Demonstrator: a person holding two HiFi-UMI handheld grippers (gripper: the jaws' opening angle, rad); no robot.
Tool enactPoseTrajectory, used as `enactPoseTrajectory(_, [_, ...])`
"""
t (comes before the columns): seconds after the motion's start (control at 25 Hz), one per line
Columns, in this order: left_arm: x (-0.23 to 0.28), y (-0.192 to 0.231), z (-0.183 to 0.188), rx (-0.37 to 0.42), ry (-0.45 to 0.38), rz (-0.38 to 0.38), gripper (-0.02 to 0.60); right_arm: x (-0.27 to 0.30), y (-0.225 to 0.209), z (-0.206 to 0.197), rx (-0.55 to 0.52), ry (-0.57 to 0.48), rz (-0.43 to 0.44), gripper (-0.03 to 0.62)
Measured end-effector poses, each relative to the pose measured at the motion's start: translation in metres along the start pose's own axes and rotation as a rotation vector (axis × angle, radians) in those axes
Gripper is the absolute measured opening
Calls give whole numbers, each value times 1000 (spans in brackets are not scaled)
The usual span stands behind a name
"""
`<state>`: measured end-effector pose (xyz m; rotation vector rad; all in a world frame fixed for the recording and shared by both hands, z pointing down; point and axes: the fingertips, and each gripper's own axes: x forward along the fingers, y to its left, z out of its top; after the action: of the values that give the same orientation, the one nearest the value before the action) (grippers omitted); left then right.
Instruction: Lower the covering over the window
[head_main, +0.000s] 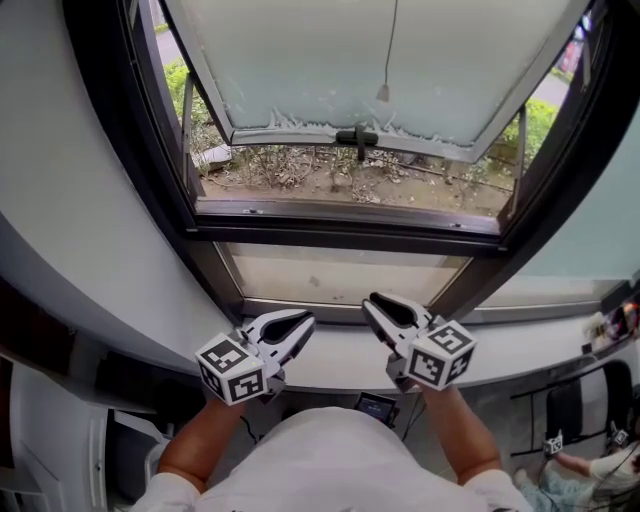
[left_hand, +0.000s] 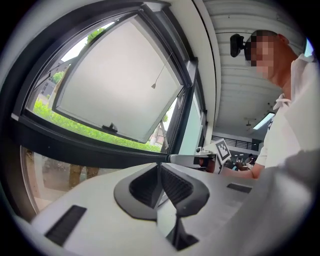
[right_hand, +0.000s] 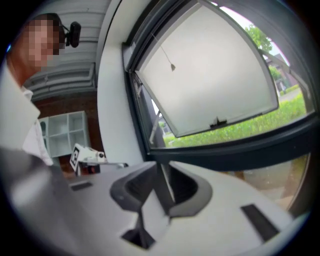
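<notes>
We hold the left gripper (head_main: 303, 322) and right gripper (head_main: 374, 301) side by side below the open window (head_main: 350, 228), both with jaws together and empty; a cord (head_main: 390, 45) hangs well above.

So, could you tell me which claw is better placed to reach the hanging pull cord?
Right, I think: the right claw sits almost directly below the pull cord; the left claw is further aside.

Black window frame (head_main: 350, 236), frosted white pane (head_main: 300, 60), green grass (right_hand: 250, 128).
</notes>
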<state>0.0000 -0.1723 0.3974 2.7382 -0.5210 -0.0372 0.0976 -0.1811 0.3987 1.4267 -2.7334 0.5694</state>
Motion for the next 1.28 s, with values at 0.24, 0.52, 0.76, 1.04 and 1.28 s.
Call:
enactPoseTrajectory(0.24, [10, 12, 32, 110, 5, 3, 18, 1, -8, 51, -123, -55, -28, 92])
enactPoseTrajectory(0.52, [19, 22, 93, 221, -49, 26, 18, 4, -17, 106, -273, -101, -91, 91])
enactPoseTrajectory(0.76, [24, 20, 136, 272, -107, 25, 18, 6, -14, 145, -361, -134, -115, 91])
enactPoseTrajectory(1.04, [37, 11, 168, 345, -119, 6, 18, 9, -10, 180, -451, -160, -138, 91])
enactPoseTrajectory(1.28, [46, 11, 186, 380, -125, 17, 18, 10, -18, 212, -492, -180, -168, 91])
